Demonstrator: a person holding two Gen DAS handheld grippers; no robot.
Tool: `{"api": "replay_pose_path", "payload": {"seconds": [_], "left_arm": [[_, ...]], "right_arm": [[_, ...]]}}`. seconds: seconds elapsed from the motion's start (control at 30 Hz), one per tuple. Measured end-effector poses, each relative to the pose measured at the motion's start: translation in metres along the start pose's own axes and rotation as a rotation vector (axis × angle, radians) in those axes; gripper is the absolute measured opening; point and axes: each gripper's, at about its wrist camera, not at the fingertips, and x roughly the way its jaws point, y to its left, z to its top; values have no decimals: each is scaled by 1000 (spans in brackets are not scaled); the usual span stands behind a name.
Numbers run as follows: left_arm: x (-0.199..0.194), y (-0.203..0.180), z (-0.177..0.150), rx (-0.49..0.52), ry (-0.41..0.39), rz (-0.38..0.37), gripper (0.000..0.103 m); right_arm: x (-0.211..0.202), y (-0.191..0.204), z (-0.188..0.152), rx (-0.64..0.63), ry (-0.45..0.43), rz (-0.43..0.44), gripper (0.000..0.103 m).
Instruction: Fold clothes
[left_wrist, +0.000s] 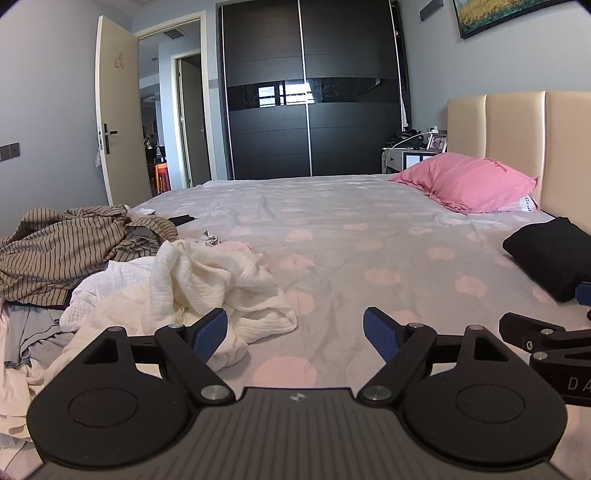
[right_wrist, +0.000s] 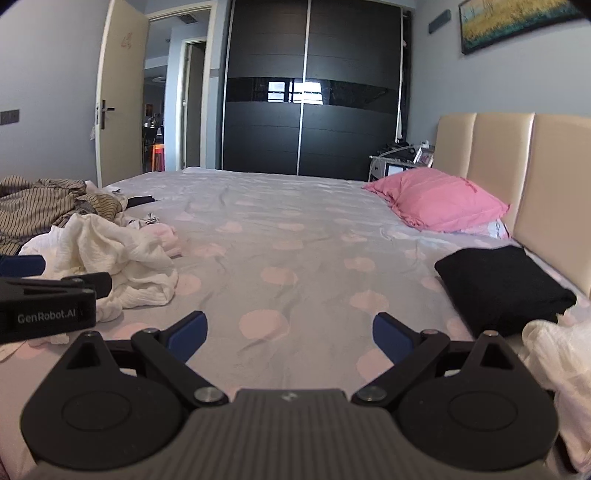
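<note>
A crumpled cream-white garment lies on the bed at the left, on a heap with a brown striped garment and grey cloth. A folded black garment rests at the right near the headboard. My left gripper hovers low over the sheet, open and holding nothing, its left finger just in front of the white garment. My right gripper is open over bare sheet, with nothing between its fingers. More white cloth lies by its right side.
The bed has a grey sheet with pink dots. A pink pillow leans by the beige headboard. A black wardrobe, an open door and a nightstand stand beyond the bed.
</note>
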Motion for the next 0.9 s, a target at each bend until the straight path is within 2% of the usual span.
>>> {"api": "replay_pose_path", "payload": {"seconds": [0.27, 0.53, 0.67, 0.9], "left_arm": [[9, 7, -1, -45, 26, -14, 81], [6, 9, -1, -14, 36, 5, 81], [8, 13, -1, -10, 69, 15, 81], [4, 17, 0, -9, 56, 27, 81]], "right_arm": [[8, -1, -4, 7, 22, 13, 98], [-2, 6, 3, -6, -22, -2, 98], [-3, 9, 3, -5, -18, 11, 98], [-4, 13, 2, 6, -19, 35, 98]]}}
